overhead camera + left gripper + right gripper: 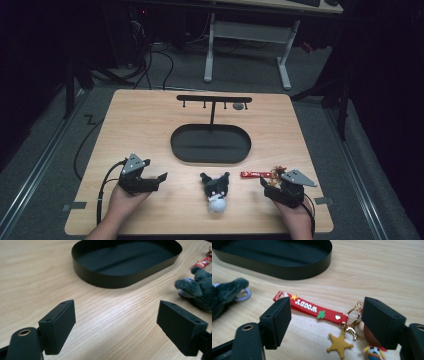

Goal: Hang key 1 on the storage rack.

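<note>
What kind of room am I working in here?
Probably a lab or recording workshop: a wooden table on grey carpet, cables trailing on the floor, and a white-legged desk behind, all in a dim room.

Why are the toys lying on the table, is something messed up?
Nothing looks broken or spilled. The plush keychain and the red Woody keychain lie flat on the table, while the hook stand behind the black tray has bare hooks.

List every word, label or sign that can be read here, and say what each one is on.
"WOODY": white letters on the red strap of the keychain, upside down in the right gripper view.
A small white patch at the strap's end: too blurred to read.
In the high view the strap's print is too small to read.
</note>
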Available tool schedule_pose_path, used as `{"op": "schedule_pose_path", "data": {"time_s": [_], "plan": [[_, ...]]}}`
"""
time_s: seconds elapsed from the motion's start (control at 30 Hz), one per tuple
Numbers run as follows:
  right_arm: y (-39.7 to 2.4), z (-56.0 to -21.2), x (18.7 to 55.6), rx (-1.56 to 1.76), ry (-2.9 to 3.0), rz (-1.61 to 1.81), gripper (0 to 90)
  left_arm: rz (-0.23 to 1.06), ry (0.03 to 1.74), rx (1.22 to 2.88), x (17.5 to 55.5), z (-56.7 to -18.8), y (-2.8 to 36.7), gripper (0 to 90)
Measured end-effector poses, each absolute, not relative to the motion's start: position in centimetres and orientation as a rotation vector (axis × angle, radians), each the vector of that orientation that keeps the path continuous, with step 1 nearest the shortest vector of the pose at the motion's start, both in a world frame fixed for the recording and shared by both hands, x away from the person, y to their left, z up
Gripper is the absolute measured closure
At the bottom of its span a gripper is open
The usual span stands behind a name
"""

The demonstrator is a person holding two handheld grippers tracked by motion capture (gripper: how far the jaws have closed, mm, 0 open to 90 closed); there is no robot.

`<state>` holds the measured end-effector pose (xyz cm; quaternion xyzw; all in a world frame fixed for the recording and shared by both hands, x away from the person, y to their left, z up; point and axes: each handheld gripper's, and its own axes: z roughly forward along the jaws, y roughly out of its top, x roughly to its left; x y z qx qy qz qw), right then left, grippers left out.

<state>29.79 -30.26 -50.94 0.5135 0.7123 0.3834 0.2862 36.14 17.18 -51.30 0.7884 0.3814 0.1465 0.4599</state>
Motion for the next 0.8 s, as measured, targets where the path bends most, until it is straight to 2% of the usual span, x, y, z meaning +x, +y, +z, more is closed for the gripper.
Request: {"op": "schedule_pose_path", "data": {"time_s": [0.8], "plan": [[-30.86, -50.89, 30.03, 1.371, 1.935, 1.039, 18.5, 0.399, 0.895, 1.972, 35.79, -51.33, 16.57, 14.9]]}}
